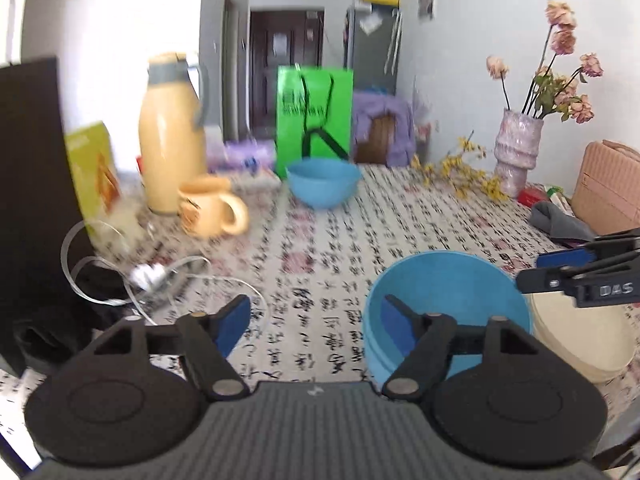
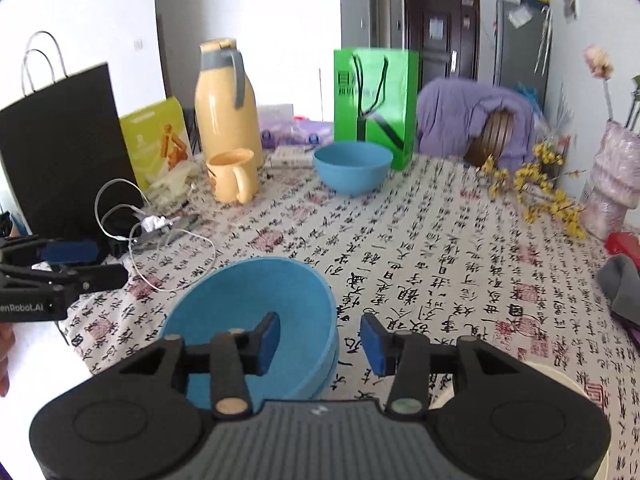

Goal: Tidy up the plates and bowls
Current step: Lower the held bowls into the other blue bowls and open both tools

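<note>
A blue bowl [image 1: 448, 300] nested in a second blue bowl stands on the tablecloth near me, also in the right wrist view [image 2: 248, 304]. My left gripper [image 1: 316, 324] is open, one finger inside the bowl's left rim and the other outside, with no pad pressing. My right gripper [image 2: 320, 338] is open across the bowl's right rim in the same way, without touching it. Another blue bowl [image 1: 322, 184] [image 2: 352, 168] stands alone at the far side of the table. A cream plate [image 1: 584, 340] [image 2: 560, 376] lies just right of the nested bowls.
On the left stand a yellow flask [image 2: 228, 100], a yellow mug [image 2: 234, 176], a snack packet [image 2: 158, 140], a black paper bag [image 2: 64, 152] and a loose white cable [image 2: 160, 236]. A green bag [image 2: 372, 100] stands at the back. A vase [image 1: 518, 148] and grey cloth [image 1: 560, 220] are on the right.
</note>
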Motion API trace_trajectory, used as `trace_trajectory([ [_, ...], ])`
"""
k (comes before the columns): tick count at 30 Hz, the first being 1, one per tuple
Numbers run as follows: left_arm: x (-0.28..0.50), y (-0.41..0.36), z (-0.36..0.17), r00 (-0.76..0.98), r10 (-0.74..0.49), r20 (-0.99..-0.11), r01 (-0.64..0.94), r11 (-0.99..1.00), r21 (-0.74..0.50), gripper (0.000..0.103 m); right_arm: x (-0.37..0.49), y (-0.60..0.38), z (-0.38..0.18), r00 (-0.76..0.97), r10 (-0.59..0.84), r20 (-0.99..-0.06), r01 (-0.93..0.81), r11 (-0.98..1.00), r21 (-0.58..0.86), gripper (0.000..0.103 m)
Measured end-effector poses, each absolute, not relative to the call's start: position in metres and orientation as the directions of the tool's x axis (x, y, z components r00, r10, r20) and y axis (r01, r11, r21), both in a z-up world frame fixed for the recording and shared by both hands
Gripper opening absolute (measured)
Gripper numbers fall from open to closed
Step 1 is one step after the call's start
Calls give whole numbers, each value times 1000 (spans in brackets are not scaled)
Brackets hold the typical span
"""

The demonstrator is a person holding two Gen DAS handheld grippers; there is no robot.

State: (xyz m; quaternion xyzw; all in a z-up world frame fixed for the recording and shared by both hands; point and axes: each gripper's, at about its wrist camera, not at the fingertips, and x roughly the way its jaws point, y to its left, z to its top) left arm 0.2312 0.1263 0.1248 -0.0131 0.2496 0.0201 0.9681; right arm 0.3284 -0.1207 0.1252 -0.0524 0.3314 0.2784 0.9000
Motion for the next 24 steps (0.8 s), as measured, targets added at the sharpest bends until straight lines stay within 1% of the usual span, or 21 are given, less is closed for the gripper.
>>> trace_trajectory([
  [1,223,124,123,884,42,-465,-51,999,-6,80,319,-125,125,634,482,-604,-542,835,97,47],
  [2,216,123,121,891,54,-450,-63,998,-3,81,310,-130,125,647,495,-580,-545,832,103,53],
  [4,200,121,118,900,64,-432,-83,996,-25,82,288,-139,123,682,505,-529,-542,835,99,60],
  [5,193,120,116,904,57,-424,-87,995,-50,84,277,-142,122,696,508,-508,-547,833,84,60],
  [7,177,117,114,913,39,-405,-80,993,-83,88,256,-148,118,730,501,-465,-535,842,68,63],
  [9,160,111,113,925,35,-378,-76,993,-94,95,235,-154,114,754,505,-421,-532,845,59,71],
  [13,130,93,114,945,28,-327,-51,997,-64,100,198,-168,106,801,486,-349,-512,859,21,76],
  [15,119,84,115,949,31,-313,-45,998,-37,101,181,-174,102,831,462,-309,-493,869,-26,84],
  [18,111,72,114,951,21,-309,-27,1000,-13,101,163,-184,97,846,455,-277,-485,873,-47,85],
  [24,110,58,116,955,-12,-297,15,1000,6,102,153,-199,98,849,455,-269,-476,879,-19,85],
])
